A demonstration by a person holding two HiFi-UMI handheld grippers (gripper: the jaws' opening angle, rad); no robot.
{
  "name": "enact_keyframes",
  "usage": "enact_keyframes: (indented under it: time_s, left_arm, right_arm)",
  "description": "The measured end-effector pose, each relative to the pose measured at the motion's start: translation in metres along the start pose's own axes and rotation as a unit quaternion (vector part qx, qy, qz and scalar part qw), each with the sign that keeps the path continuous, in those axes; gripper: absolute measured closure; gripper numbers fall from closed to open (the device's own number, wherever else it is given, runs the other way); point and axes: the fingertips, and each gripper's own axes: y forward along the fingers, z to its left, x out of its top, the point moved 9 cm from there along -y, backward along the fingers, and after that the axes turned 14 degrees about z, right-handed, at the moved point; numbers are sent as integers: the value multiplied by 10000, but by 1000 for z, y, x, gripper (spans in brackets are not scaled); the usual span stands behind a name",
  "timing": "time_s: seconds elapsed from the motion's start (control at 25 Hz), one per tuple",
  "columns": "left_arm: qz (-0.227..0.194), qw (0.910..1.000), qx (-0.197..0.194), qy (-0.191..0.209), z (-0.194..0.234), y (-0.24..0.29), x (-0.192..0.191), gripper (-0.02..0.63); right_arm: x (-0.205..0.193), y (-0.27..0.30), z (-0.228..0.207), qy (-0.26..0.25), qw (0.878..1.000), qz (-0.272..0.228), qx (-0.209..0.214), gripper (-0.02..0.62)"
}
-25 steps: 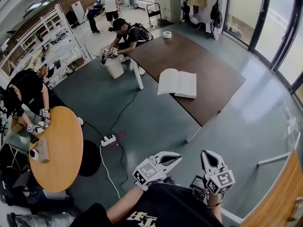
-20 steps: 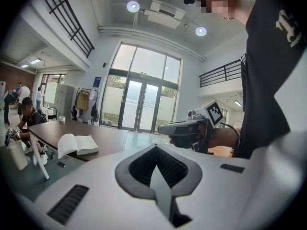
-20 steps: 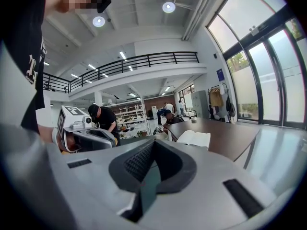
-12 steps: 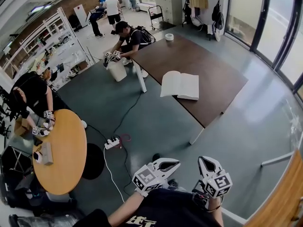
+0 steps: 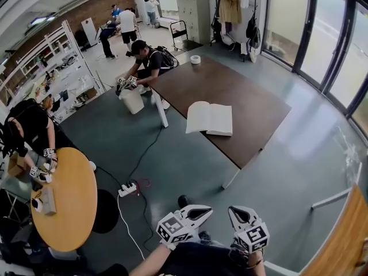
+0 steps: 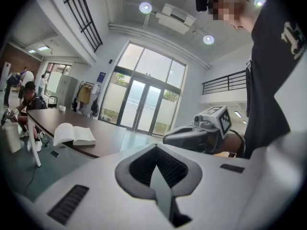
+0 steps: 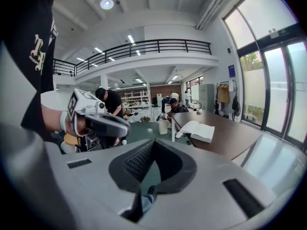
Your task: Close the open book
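On the brown table (image 5: 253, 96), close to its long edge on the side that faces the power strip (image 5: 127, 188), the open book (image 5: 210, 118) lies flat with its pages up and both halves spread. It is well apart from both tools.

The left gripper (image 5: 202, 211) and right gripper (image 5: 236, 213) are held low and close to the person's body, off the table's near corner. Each has its jaws brought together at the tips, with nothing between them.

The book looks thick, so it is likely fairly heavy. The page block is probably soft and apt to fan, and the covers stiffer. A sound hold would be the outer edge of one half, taken from beneath cover and pages together, so the half swings over the spine without loose leaves slipping. The jaws would need to part first.

The tabletop around the book is bare, with only a tape roll (image 5: 195, 59) at the table's far end, so either half has room to fold. The book's closeness to the table edge means a sideways push could slide it off.

Between the person and the table the floor is open. The power strip and its cable (image 5: 150, 140) lie beside the approach. A crouching person (image 5: 146, 59) and a white bucket (image 5: 133, 100) are by the table's far corner.
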Motion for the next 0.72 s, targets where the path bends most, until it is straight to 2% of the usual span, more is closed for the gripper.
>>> enact_keyframes:
  time_s: [0.16, 0.44, 0.72]
  left_arm:
    - [-85, 9997, 49, -208, 6, -8, -2, 604]
    - [-165, 9987, 23, -472, 10, -9, -9, 603]
    - [-206, 9987, 26, -464, 25, -8, 1, 604]
  right_arm:
    - [1, 14, 11, -386, 9989, 198, 182, 606]
    - [15, 33, 13, -590, 9976, 209, 308, 606]
    - [22, 47, 10, -723, 9957, 368, 451, 606]
